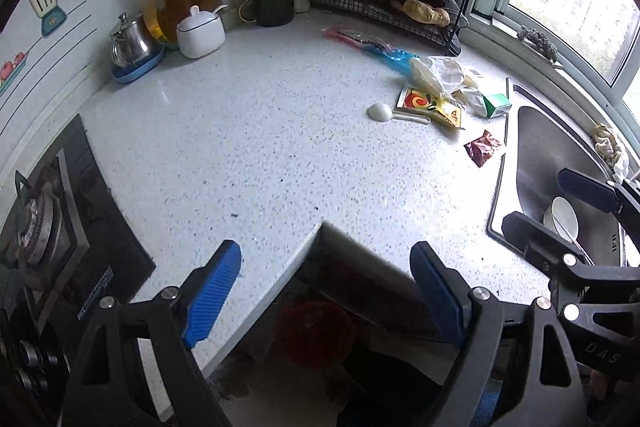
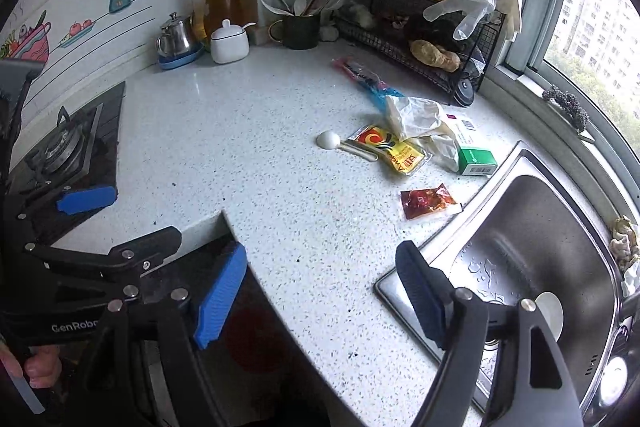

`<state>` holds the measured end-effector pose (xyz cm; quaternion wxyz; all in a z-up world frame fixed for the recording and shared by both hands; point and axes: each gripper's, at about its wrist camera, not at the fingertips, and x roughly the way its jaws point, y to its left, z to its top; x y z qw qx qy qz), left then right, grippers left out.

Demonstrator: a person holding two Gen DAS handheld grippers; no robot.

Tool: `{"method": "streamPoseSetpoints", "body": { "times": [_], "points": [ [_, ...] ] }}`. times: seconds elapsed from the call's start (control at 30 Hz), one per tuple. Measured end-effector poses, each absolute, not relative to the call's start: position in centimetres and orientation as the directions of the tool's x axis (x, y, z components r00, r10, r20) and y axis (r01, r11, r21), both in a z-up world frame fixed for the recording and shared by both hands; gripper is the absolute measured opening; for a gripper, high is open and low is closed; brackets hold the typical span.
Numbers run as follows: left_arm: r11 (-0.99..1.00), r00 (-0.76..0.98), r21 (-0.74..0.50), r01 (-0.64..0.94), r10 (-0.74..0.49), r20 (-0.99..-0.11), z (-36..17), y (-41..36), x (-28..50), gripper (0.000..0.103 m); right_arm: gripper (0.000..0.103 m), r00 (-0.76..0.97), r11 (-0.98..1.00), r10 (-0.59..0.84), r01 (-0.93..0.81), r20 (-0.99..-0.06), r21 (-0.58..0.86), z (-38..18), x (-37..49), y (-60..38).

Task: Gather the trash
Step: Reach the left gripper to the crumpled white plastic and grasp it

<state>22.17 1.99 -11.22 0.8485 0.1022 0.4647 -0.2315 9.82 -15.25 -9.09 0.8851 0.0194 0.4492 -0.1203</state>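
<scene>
Trash lies in a cluster on the speckled countertop (image 1: 260,147) near the sink. It includes a yellow sachet (image 1: 434,105) (image 2: 390,149), a red-brown sachet (image 1: 483,148) (image 2: 428,201), a green box (image 1: 497,105) (image 2: 476,159), crumpled clear plastic (image 1: 444,75) (image 2: 416,119) and a blue-pink wrapper (image 1: 376,47) (image 2: 368,79). A white spoon (image 1: 380,111) (image 2: 329,139) rests beside them. My left gripper (image 1: 326,291) (image 2: 120,219) hangs open over the counter's inner corner, holding nothing. My right gripper (image 2: 320,291) (image 1: 556,207) is open and holds nothing, above the counter edge by the sink. Both are well short of the trash.
A gas stove (image 1: 44,227) sits at the left and a steel sink (image 2: 540,247) with a bowl at the right. A wire rack (image 1: 400,7), utensil mug (image 1: 274,5), sugar pot (image 1: 200,35) and kettle (image 1: 130,41) line the back. A red container (image 1: 316,333) shows dimly below the counter.
</scene>
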Motion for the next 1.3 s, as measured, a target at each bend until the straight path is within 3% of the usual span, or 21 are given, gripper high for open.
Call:
{"method": "streamPoseSetpoints", "body": {
  "times": [0.57, 1.3],
  "points": [
    [0.739, 0.402, 0.004, 0.674, -0.362, -0.841, -9.7, -13.1, 33.2, 0.085, 0.08, 0.532, 0.887, -0.298, 0.461, -0.793, -0.024, -7.3, 15.9, -27.7],
    [0.58, 0.209, -0.033, 0.814, -0.345, -0.915, -15.7, -28.0, 38.9, 0.085, 0.082, 0.398, 0.794, -0.296, 0.608, -0.868, 0.009, -11.5, 17.9, -38.5]
  ]
}}
